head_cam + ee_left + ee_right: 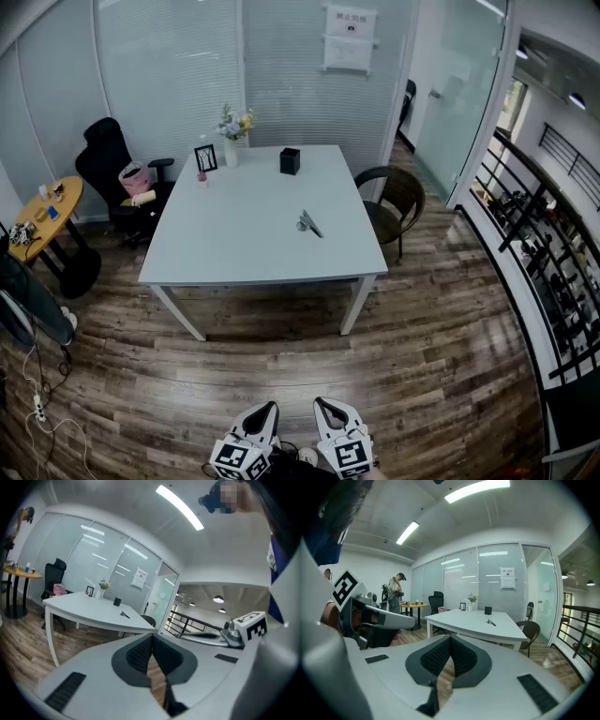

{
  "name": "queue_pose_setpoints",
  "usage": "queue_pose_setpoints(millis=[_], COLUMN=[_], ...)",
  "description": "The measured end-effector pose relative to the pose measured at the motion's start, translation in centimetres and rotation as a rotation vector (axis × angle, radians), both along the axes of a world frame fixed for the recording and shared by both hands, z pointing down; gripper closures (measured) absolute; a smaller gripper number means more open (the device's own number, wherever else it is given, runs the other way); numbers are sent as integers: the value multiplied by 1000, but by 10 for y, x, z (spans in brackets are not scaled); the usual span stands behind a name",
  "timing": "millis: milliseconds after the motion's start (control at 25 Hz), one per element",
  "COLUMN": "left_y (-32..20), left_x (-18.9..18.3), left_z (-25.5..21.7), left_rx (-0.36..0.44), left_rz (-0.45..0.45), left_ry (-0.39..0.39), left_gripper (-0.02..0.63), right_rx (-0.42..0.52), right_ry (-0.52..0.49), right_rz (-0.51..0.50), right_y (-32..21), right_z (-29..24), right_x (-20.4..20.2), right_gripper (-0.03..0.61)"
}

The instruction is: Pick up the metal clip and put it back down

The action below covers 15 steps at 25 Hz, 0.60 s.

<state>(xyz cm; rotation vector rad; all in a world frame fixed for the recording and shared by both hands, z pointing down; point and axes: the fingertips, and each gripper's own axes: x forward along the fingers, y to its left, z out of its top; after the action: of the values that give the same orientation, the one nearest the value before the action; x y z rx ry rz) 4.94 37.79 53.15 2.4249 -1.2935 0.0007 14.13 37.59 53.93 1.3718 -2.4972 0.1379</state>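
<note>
looking down in the head view, the metal clip (309, 223) lies on the table (244, 234), well apart from the left gripper (271, 407) and right gripper (320, 402). left gripper view: jaws fully closed, empty. right gripper view: likewise. likely risk: arriving with closed jaws would shove the clip.

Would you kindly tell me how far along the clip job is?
Done: nothing; the metal clip lies on the white table. In hand: nothing; the left hand-held gripper and right hand-held gripper are shut, empty, well short of it. Left: approach, pick-up, put-down.
</note>
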Motion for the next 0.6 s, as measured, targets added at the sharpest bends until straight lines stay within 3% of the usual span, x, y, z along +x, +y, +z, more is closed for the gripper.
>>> queue_pose_setpoints(millis=[120,280,600], left_y=[12,23,39], left_x=[-8,-17,-31], left_z=[-2,-2,-23], left_rx=[-35,-26,72], left_rz=[-43,-48,-47], left_ry=[27,2,-70], left_gripper=[611,611,609], right_rx=[5,23,65], right_ry=[-13,-13,-121], right_rz=[18,47,135], right_y=[14,25,30], right_z=[-7,-13,-32], right_x=[9,16,28], right_gripper=[571,571,562])
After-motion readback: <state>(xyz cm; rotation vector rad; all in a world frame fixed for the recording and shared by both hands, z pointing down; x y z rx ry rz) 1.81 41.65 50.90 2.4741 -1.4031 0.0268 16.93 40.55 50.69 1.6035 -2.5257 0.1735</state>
